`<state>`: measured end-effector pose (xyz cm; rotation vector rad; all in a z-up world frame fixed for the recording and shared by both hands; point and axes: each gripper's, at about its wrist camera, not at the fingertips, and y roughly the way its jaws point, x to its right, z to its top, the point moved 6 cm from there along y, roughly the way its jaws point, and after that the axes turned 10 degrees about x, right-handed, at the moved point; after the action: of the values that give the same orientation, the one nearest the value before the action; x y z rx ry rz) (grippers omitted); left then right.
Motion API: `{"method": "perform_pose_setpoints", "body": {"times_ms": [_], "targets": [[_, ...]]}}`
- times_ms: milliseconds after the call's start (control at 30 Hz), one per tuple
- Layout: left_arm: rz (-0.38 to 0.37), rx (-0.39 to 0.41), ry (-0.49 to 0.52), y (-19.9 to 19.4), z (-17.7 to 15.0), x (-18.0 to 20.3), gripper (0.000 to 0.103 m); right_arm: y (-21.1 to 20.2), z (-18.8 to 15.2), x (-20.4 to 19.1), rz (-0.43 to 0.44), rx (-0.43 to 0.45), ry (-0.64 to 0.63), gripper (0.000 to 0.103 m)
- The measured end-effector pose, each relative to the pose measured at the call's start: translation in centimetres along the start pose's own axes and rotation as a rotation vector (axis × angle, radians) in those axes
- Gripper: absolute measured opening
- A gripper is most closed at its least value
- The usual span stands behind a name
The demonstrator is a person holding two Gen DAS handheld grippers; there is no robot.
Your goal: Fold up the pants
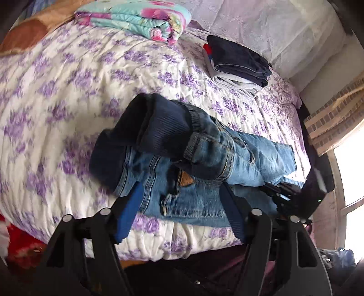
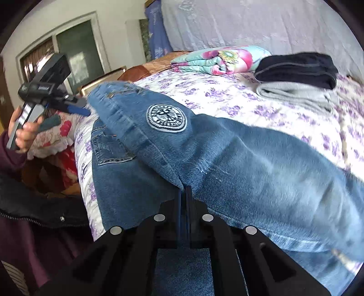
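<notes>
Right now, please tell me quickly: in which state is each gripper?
Left gripper: open, holding nothing, jaws apart over the jeans.
Right gripper: shut on the jeans.

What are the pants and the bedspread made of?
Pants: denim by the look, faded matte blue, visible twill weave, contrast stitching, woven round patch; dark ribbed knit waistband.
Bedspread: probably quilted cotton, matte, puckered stitch lines, purple floral print.

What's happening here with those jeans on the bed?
A person is folding a pair of blue jeans on a flowered bedspread, using a handheld gripper in each hand. The right gripper is clamped on a fold of denim, lifting a leg across the pants. The left gripper is open, its fingers either side of the waist end. A stack of folded clothes and a folded quilt lie further back.
</notes>
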<state>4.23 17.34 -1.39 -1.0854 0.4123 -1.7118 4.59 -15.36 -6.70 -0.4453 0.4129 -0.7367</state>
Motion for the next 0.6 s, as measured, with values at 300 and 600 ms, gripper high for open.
{"method": "perform_pose_setpoints", "body": {"times_ms": [300, 600], "targets": [[-0.202, 0.031, -0.306, 2.3, 0.4, -0.6, 0.088, 0.0, 0.5, 0.1, -0.003, 0.035, 0.017, 0.004], [-0.164, 0.088, -0.356, 5.2, 4.5, -1.3, 0.042, 0.2, 0.3, 0.4, -0.005, 0.043, 0.034, 0.004]]}}
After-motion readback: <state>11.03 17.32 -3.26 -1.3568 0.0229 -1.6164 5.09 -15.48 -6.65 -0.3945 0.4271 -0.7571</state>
